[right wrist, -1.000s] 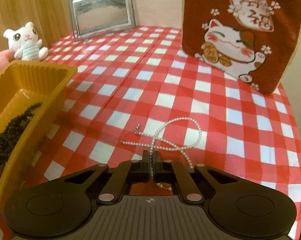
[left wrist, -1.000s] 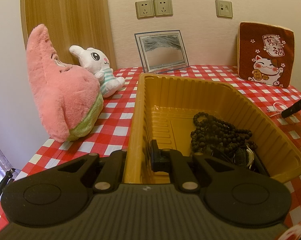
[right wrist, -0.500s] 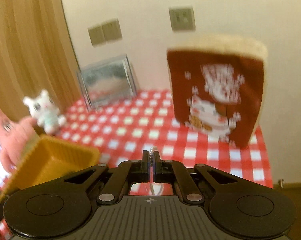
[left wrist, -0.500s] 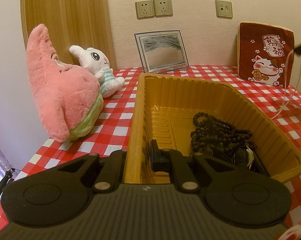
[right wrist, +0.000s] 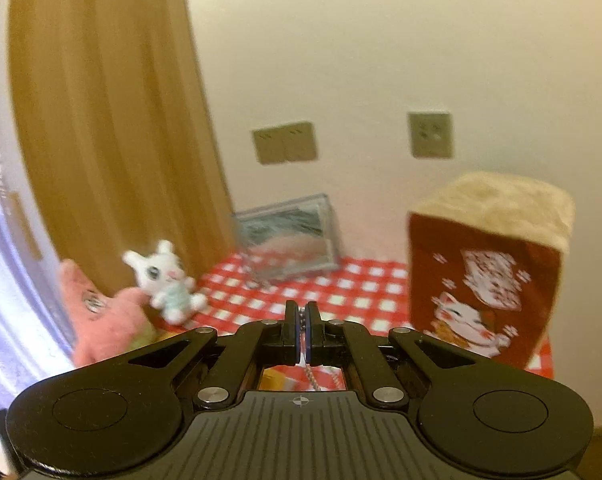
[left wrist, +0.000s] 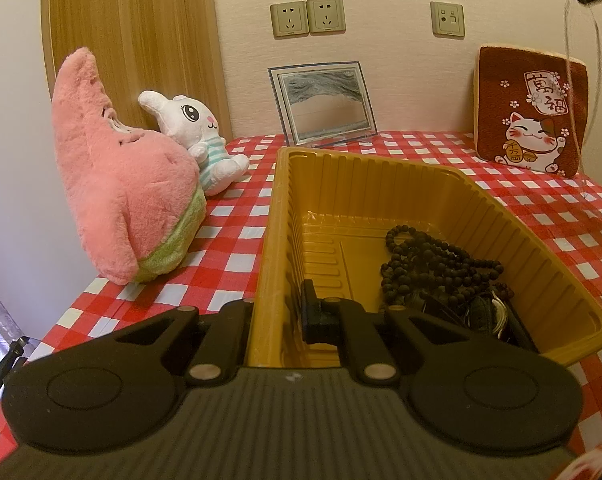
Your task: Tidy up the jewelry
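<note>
Left gripper (left wrist: pixel 279 312): jaws clamped on near wall of yellow tray (left wrist: pixel 381 184), down on the checked bench (left wrist: pixel 237 216). Black beads (left wrist: pixel 429 256) inside tray. Right gripper (right wrist: pixel 301 334): jaws shut tight on pearl necklace (left wrist: pixel 581 120), held high, dangling over bench right of tray, near cat cushion (left wrist: pixel 529 108).

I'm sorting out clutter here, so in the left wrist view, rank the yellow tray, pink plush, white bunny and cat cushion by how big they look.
1. yellow tray, nearest the camera, which inflates it
2. pink plush
3. cat cushion
4. white bunny

The cushion and bunny stand farther back, so their true sizes are unsure.
</note>
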{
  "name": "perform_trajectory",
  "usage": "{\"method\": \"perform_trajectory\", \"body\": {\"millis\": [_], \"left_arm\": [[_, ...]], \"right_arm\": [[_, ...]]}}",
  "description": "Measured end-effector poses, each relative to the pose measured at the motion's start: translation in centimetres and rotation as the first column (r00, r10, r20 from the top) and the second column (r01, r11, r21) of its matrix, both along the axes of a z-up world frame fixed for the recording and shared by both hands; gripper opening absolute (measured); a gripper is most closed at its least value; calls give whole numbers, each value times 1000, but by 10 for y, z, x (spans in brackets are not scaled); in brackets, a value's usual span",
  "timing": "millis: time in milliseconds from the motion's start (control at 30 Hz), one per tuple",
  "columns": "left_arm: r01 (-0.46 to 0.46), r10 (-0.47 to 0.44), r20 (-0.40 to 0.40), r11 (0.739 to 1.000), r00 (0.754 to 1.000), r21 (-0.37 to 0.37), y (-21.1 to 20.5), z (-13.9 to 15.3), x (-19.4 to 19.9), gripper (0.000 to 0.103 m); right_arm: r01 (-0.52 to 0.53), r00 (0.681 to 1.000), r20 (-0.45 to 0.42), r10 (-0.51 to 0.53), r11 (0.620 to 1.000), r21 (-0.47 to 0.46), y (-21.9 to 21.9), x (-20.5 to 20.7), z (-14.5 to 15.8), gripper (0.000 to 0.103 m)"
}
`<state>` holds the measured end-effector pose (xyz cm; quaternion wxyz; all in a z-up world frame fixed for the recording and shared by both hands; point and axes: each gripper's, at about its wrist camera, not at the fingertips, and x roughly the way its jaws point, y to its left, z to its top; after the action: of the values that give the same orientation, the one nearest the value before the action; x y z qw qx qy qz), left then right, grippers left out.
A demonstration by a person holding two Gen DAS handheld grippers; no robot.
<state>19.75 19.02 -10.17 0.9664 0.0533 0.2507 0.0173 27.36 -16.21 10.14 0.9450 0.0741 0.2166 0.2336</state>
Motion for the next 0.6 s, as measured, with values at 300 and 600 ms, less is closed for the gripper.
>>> {"method": "perform_trajectory", "body": {"millis": [300,600], "left_arm": [[1,-1,1,1000,1000,0,-1,0,0,7],[1,-1,3,1000,1000,-1,-2,1,0,7]], "right_arm": [[-190,982,19,189,976,109,47,-9,23,2],[-314,941,-75,330,935,165,130,7,-8,2]]}}
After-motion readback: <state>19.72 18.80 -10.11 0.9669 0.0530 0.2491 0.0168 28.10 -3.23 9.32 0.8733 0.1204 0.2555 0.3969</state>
